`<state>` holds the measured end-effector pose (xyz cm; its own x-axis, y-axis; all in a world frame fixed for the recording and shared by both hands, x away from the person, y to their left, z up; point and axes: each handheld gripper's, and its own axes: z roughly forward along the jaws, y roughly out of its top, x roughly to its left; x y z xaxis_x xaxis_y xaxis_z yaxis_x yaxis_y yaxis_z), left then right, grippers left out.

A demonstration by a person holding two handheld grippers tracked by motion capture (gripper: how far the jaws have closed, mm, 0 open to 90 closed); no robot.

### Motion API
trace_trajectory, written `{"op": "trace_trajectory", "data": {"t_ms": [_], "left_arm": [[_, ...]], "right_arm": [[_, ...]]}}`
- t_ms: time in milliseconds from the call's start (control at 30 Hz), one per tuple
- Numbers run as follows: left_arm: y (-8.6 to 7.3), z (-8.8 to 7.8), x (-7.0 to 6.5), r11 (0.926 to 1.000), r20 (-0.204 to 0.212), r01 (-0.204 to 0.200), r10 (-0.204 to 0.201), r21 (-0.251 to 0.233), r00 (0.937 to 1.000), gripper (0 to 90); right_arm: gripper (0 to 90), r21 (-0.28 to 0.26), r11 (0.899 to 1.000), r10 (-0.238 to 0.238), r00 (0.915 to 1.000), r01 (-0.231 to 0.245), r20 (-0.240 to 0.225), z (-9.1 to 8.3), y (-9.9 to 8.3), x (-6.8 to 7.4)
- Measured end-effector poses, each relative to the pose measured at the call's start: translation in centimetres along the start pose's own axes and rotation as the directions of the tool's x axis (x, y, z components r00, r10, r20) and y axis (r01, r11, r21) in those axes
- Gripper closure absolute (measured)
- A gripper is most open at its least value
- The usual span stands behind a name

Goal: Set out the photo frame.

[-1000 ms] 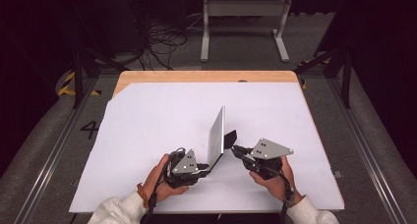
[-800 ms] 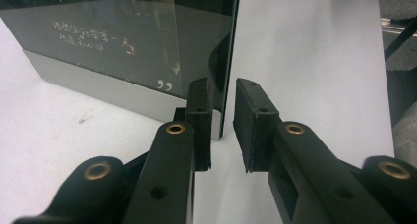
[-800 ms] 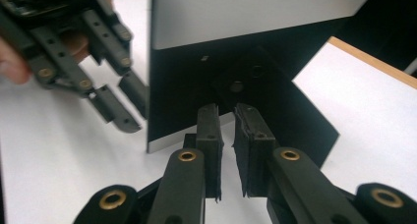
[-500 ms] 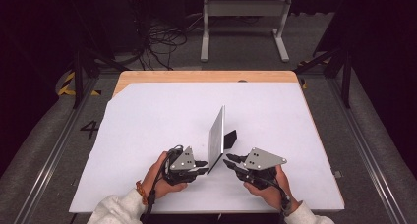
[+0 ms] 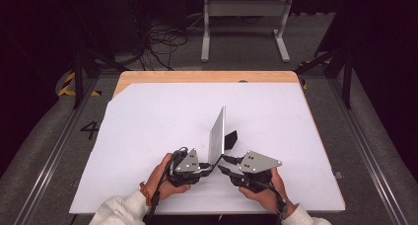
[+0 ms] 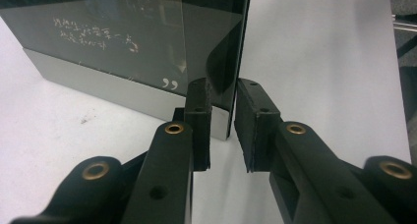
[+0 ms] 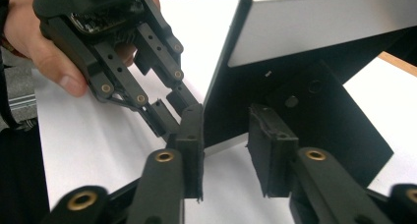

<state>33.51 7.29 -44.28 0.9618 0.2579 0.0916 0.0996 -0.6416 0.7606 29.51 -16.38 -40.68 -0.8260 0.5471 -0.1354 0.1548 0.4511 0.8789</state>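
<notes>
Jaws of the left gripper (image 6: 222, 126) straddle the near bottom corner of an upright picture frame (image 5: 217, 134), one pad against its glass front and the other just off its back, so whether they pinch it cannot be told. The right gripper (image 7: 223, 150) has just been widening its jaws; they stand apart around the lower edge of the frame's back, neither pad pressing. The frame, silver-edged with pale script on dark glass, stands on its black rear stand (image 5: 230, 138) near the middle of the table's near edge, on a white sheet (image 5: 148, 121) covering the wooden table (image 5: 207, 77). A person's hands hold both grippers from that edge.
</notes>
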Motion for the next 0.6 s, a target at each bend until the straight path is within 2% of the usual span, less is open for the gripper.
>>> {"op": "trace_trajectory", "data": {"t_ms": [100,233,433,600], "left_arm": [[0.0,0.2,0.0,1.0,0.005,0.005,-0.005,-0.008,1.0,75.6],[0.2,0.6,-0.1,0.9998,0.004,0.004,-0.004,-0.018,1.0,75.1],[0.8,1.3,-0.2,0.9997,-0.011,-0.006,0.006,-0.022,0.9999,74.0],[1.2,2.0,-0.2,0.9995,-0.007,0.0,0.0,-0.033,1.0,74.2]], "right_arm": [[60.6,0.001,1.0,0.0,1.0,0.0,0.004,0.1,0.0,0.1],[57.6,-0.006,1.0,0.024,0.9996,-0.023,0.012,0.3,0.1,-0.1],[57.5,-0.006,0.999,0.034,0.9989,-0.034,0.034,0.4,0.0,-0.5],[62.4,-0.01,0.998,0.064,0.9968,-0.063,0.047,0.1,-0.3,-1.4]]}}
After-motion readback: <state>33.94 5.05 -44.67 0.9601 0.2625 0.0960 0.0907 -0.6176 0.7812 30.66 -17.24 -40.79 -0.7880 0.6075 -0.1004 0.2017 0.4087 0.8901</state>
